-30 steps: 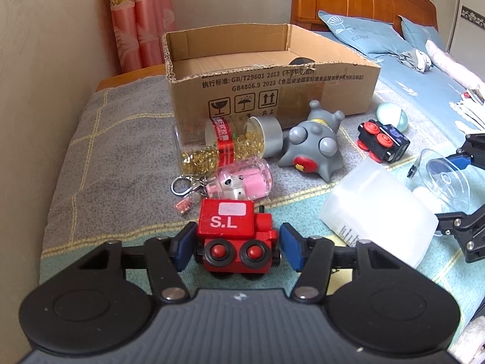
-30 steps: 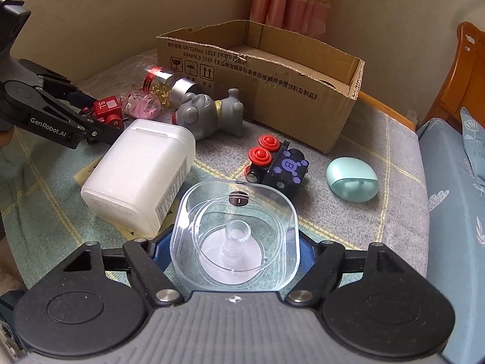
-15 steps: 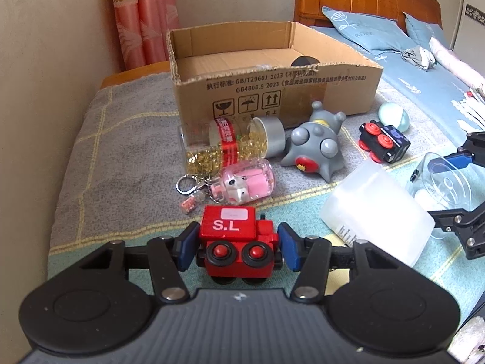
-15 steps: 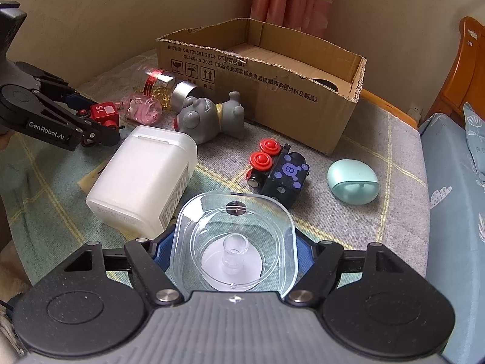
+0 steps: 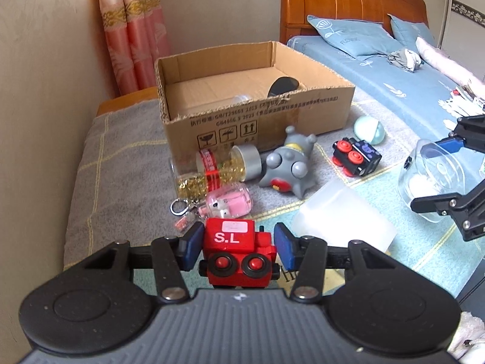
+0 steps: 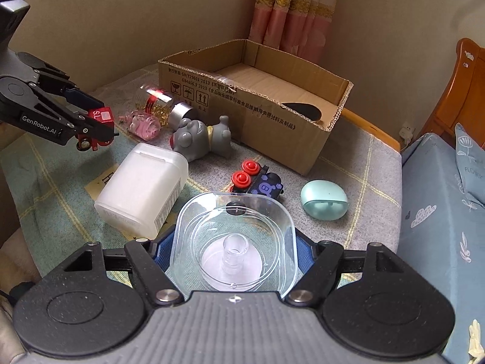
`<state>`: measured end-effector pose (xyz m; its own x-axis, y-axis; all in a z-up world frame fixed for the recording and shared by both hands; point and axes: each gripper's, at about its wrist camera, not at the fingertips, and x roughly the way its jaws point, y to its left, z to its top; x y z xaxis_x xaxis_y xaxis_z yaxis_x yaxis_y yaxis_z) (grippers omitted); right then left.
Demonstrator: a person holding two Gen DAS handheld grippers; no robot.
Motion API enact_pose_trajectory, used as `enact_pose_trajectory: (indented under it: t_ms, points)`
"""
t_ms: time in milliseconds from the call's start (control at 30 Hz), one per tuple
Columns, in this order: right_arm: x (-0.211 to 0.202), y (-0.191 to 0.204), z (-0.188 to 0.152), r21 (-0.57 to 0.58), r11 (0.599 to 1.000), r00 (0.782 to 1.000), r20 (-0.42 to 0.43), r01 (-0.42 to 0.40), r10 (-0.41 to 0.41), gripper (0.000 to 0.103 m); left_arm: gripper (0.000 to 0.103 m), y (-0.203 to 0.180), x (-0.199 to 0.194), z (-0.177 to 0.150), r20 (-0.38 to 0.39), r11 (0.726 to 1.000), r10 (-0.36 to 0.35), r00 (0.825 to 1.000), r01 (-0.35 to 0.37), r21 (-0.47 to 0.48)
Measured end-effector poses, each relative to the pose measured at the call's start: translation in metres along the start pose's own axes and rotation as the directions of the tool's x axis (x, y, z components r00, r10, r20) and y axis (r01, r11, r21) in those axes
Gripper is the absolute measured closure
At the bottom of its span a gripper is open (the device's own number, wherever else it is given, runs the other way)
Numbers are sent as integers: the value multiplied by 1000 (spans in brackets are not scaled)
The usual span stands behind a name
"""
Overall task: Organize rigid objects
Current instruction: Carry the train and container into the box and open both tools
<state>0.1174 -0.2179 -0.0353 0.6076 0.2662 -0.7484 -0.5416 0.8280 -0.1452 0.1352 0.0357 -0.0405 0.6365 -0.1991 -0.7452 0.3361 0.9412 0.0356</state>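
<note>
Left hand-held gripper (image 5: 238,247): clamps red toy train (image 5: 239,254) by its stiff, light sides.
Right hand-held gripper (image 6: 232,253): grips clear lid (image 6: 233,242), slippery, at its edges.

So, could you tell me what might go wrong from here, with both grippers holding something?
The clear plastic container fills the right gripper and looks smooth, so it might slip. The red toy train in the left gripper could catch the near wall of the cardboard box.

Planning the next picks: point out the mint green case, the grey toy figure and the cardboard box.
mint green case (image 6: 323,199), right wrist view, on its top shell.
grey toy figure (image 6: 202,140), right wrist view, on its body.
cardboard box (image 5: 272,115), left wrist view, on its printed front wall.
</note>
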Motion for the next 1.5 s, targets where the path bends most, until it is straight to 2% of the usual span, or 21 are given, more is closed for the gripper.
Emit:
enact_pose_trajectory:
  t_ms: [267, 567, 800, 967, 1033, 1067, 1100, 1167, 1267, 1500]
  points:
    - [-7, -7, 14, -3, 1000, 1000, 31, -5, 5, 24, 54, -2, -12, 23, 40, 1000, 9, 999, -10, 23]
    - [-18, -26, 55, -38, 999, 992, 120, 36, -31, 24, 54, 0, -9, 98, 147, 994, 32, 989, -46, 97]
    - [-16, -46, 89, -29, 999, 988, 154, 28, -23, 24, 53, 2, 28, 156, 144, 991, 37, 989, -55, 125]
    - [-9, -54, 100, -12, 1000, 988, 151, 28, -26, 24, 53, 14, 63, 181, 122, 994, 65, 990, -74, 78]
    - [-6, -57, 103, -8, 1000, 989, 149, 29, -28, 24, 44, 20, 73, 183, 156, 994, 82, 984, -91, 54]
    - [-5, -58, 103, -5, 1000, 989, 147, 29, -29, 24, 25, 21, 77, 183, 165, 993, 97, 981, -107, 51]
    - [-2, -59, 103, 1, 1000, 989, 144, 29, -28, 24, 12, 23, 80, 183, 169, 991, 122, 978, -130, 38]
    - [1, -63, 104, 13, 1000, 990, 136, 25, -26, 24, 12, 25, 79, 178, 181, 990, 139, 974, -143, 14]
    - [6, -67, 106, 22, 1000, 991, 129, 21, -24, 24, 11, 26, 72, 168, 163, 995, 99, 982, -102, 8]
    - [14, -78, 118, 51, 999, 992, 127, 6, -12, 24, 9, 12, 49, 146, 100, 987, 156, 983, -159, 23]
